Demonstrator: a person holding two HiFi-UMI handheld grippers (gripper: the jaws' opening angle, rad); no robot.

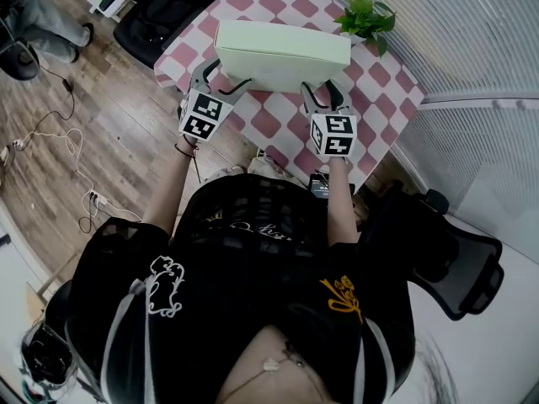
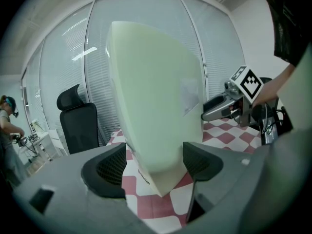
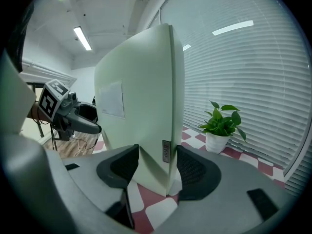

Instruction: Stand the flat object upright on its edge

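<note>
A pale green flat box (image 1: 282, 53) stands upright on its long edge on the red-and-white checked table (image 1: 278, 124). My left gripper (image 1: 221, 87) grips its left end and my right gripper (image 1: 327, 95) its right end, both low down near the cloth. In the left gripper view the box (image 2: 156, 106) fills the gap between the pads of the left gripper (image 2: 153, 165). The right gripper view shows the box (image 3: 141, 106), with a small label on its narrow side, pinched by the right gripper (image 3: 157, 167). Its bottom corner sits at the cloth.
A potted plant (image 1: 367, 15) stands at the table's far right corner, also in the right gripper view (image 3: 219, 128). Black office chairs (image 1: 164, 11) (image 1: 455, 259) flank the table. Cables (image 1: 59, 141) lie on the wooden floor to the left. Window blinds (image 1: 472, 32) run along the right.
</note>
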